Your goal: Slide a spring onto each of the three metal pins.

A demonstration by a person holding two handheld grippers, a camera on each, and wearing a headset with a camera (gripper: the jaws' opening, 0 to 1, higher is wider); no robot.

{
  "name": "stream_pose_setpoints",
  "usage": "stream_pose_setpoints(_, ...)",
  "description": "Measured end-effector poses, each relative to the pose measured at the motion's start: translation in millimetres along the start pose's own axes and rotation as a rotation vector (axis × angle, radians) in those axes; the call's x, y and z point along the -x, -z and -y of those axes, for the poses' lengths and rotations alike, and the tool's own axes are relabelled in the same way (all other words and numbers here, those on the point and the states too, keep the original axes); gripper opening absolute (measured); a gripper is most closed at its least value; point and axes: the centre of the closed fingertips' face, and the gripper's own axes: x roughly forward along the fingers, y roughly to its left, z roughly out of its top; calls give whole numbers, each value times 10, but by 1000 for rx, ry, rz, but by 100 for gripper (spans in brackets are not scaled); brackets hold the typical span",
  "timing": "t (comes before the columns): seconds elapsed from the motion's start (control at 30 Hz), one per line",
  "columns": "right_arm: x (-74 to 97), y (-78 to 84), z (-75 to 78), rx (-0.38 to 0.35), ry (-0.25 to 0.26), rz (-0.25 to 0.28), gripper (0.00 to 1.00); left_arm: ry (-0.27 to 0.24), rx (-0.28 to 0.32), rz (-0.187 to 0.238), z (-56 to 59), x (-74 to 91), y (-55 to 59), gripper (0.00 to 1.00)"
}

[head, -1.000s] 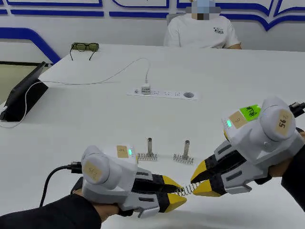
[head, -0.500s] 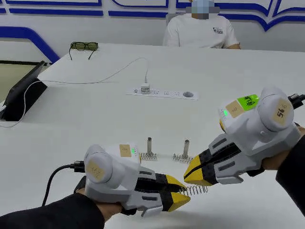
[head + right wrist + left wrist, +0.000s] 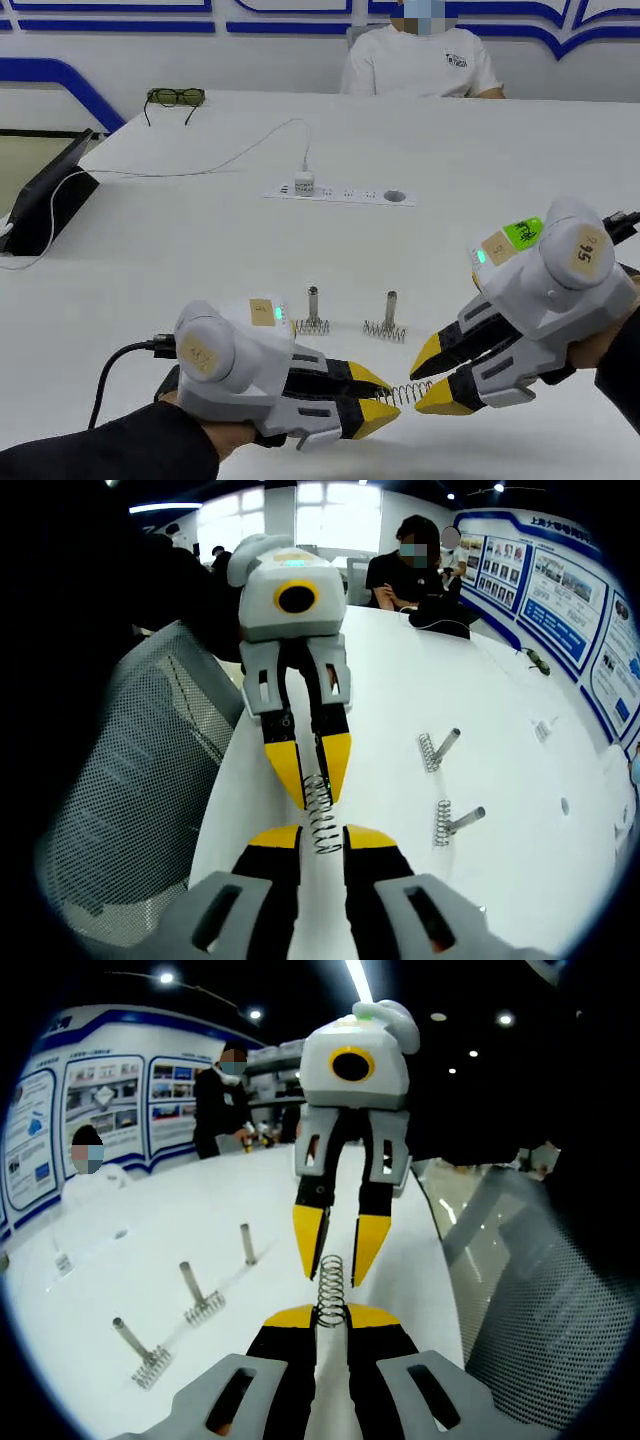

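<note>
Spring (image 3: 408, 393) pinched in left claw (image 3: 391, 396), right claw (image 3: 416, 392) parted around its tip

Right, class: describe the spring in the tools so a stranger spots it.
Over the near end of the white table, two tools face each other. The spring spans their yellow tips: clamped in the left tool, free end inside the open right tool. Unlike the two springs by the pins, it is airborne.

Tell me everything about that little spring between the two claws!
The spring is a small, thin coil of silvery metal wire, held nearly level above the white table. One end is pinched in the shut left claw; the other end pokes between the open jaws of the right claw.
</note>
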Motion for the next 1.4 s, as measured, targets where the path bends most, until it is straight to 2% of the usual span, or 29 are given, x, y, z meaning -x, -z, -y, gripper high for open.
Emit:
stream_pose_setpoints(0.17, 9, 34, 18, -3, -1, 1, 16, -2, -4, 8, 5, 11, -50, 10)
stream_pose_setpoints(0.37, 44, 24, 30, 5, 5, 1, 12, -5, -4, 9, 4, 5, -58, 10)
stream_pose_setpoints(0.77, 143, -225, 24, 29, 25, 52, 12, -20, 7, 11, -45, 52, -41, 10)
stream_pose_setpoints(0.87, 167, -381, -3, 13, 17, 123, 12, -21, 7, 12, -49, 63, -28, 10)
stream_pose_setpoints(1.03, 160, -454, -16, 31, 20, 117, 12, -23, 7, 15, -47, 53, -37, 10)
stream_pose_setpoints(1.4, 77, -641, -39, 54, 24, 158, 12, -13, -1, 20, -18, 27, -56, 10)
